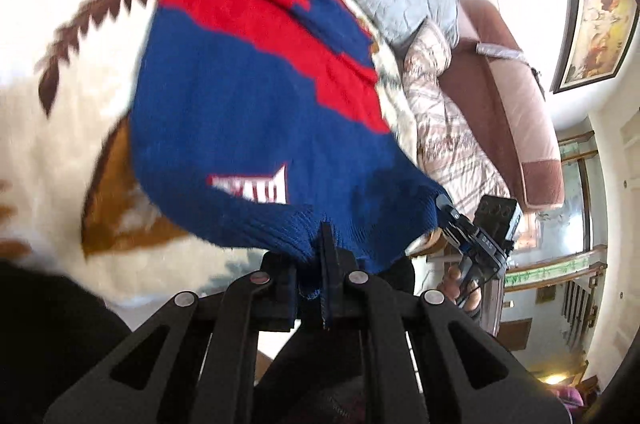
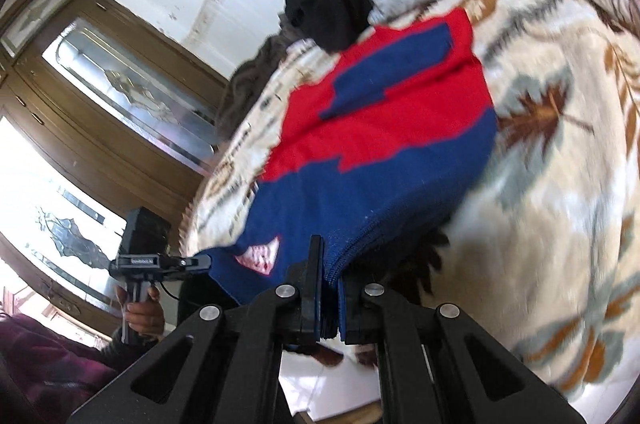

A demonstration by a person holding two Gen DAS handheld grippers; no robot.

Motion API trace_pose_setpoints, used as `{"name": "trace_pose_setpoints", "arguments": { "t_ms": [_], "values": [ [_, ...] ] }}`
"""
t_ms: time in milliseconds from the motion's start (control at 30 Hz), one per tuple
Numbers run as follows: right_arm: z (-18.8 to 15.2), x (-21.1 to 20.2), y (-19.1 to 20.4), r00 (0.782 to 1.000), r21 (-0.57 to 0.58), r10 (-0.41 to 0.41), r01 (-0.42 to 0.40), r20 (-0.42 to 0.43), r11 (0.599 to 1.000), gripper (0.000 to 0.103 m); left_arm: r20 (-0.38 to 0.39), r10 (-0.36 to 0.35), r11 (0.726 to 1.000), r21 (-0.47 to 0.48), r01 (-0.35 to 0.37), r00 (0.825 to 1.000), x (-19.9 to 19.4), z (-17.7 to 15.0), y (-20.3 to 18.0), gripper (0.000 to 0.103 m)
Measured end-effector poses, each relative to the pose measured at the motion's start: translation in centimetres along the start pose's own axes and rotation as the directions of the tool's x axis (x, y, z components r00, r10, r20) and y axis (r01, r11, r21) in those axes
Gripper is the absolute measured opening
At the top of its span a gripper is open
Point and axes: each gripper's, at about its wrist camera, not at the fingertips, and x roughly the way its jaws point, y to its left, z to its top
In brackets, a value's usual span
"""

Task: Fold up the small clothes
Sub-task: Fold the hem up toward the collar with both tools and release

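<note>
Both grippers have the sweater point(image 1: 256, 111) by its blue ribbed hem: the left gripper point(image 1: 320, 256) has its jaws clamped tight on one part of the hem, the right gripper point(image 2: 328, 264) pinched shut on another. The hem hangs lifted between them while the red upper half lies on the leaf-patterned blanket point(image 2: 560, 151) covering the bed, beside a black garment point(image 2: 324, 3).

Matte black left gripper point(image 1: 316, 264), silver pivot screws, right gripper point(image 2: 330, 288) alike, perhaps maroon sleeve point(image 2: 48, 364)
</note>
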Motion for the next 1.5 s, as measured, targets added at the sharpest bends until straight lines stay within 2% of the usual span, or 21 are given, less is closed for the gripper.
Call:
{"name": "trace_pose_setpoints", "arguments": {
  "t_ms": [233, 500, 600, 833, 1033, 1133, 1300, 1333, 1400, 1433, 1467, 1500],
  "values": [
    [4.2, 0.2, -0.3, 0.995, 0.03, 0.014, -0.017, 0.096, 0.999, 0.005, 0.109, -0.005, 1.0, -0.029, 0.008, 0.994, -0.5, 5.1, 0.3, 0.006],
    [10.0, 2.8, -2.2, 0.981, 0.089, 0.023, -0.04, 0.191, 0.995, 0.005, 0.236, 0.039, 0.997, -0.07, -0.023, 0.971, 0.4, 12.5, 1.5, 0.006],
    [12.0, 4.7, -3.0, 0.975, 0.12, 0.03, -0.057, 0.219, 0.991, 0.005, 0.259, 0.047, 0.995, -0.094, -0.023, 0.965, 1.3, 15.2, 2.2, 0.006],
    [16.4, 8.8, -6.0, 0.96, 0.205, 0.04, -0.099, 0.277, 0.974, 0.005, 0.299, 0.065, 0.991, -0.132, -0.026, 0.952, 2.7, 22.0, 3.5, 0.006],
    [20.7, 12.3, -10.3, 0.948, 0.317, 0.004, -0.11, 0.319, 0.942, 0.005, 0.289, 0.1, 0.986, -0.158, -0.056, 0.952, 5.7, 28.2, 4.6, 0.006],
    [22.7, 14.1, -11.9, 0.948, 0.345, -0.024, -0.091, 0.316, 0.934, 0.005, 0.282, 0.116, 0.982, -0.174, -0.068, 0.952, 7.3, 30.8, 5.3, 0.006],
    [24.5, 17.1, -14.9, 0.953, 0.405, -0.091, -0.036, 0.288, 0.914, 0.005, 0.245, 0.157, 0.965, -0.242, -0.096, 0.957, 9.8, 33.1, 7.8, 0.007],
    [24.6, 17.6, -15.5, 0.956, 0.425, -0.101, -0.027, 0.276, 0.905, 0.007, 0.237, 0.151, 0.962, -0.257, -0.088, 0.96, 10.1, 33.3, 8.3, 0.007],
    [24.6, 18.5, -16.7, 0.964, 0.472, -0.12, -0.005, 0.235, 0.882, 0.008, 0.228, 0.095, 0.951, -0.308, -0.021, 0.969, 9.8, 33.5, 9.2, 0.007],
    [24.5, 18.6, -17.1, 0.965, 0.498, -0.125, -0.006, 0.229, 0.867, 0.009, 0.225, 0.045, 0.942, -0.334, 0.034, 0.973, 9.3, 33.6, 9.6, 0.007],
    [24.4, 18.2, -17.4, 0.965, 0.515, -0.101, -0.039, 0.241, 0.856, 0.012, 0.234, -0.008, 0.931, -0.352, 0.092, 0.972, 8.7, 33.5, 10.0, 0.009],
    [24.3, 17.7, -17.4, 0.965, 0.537, -0.082, -0.067, 0.25, 0.841, 0.017, 0.263, -0.067, 0.921, -0.356, 0.161, 0.962, 7.7, 33.2, 10.1, 0.012]
  ]
}}
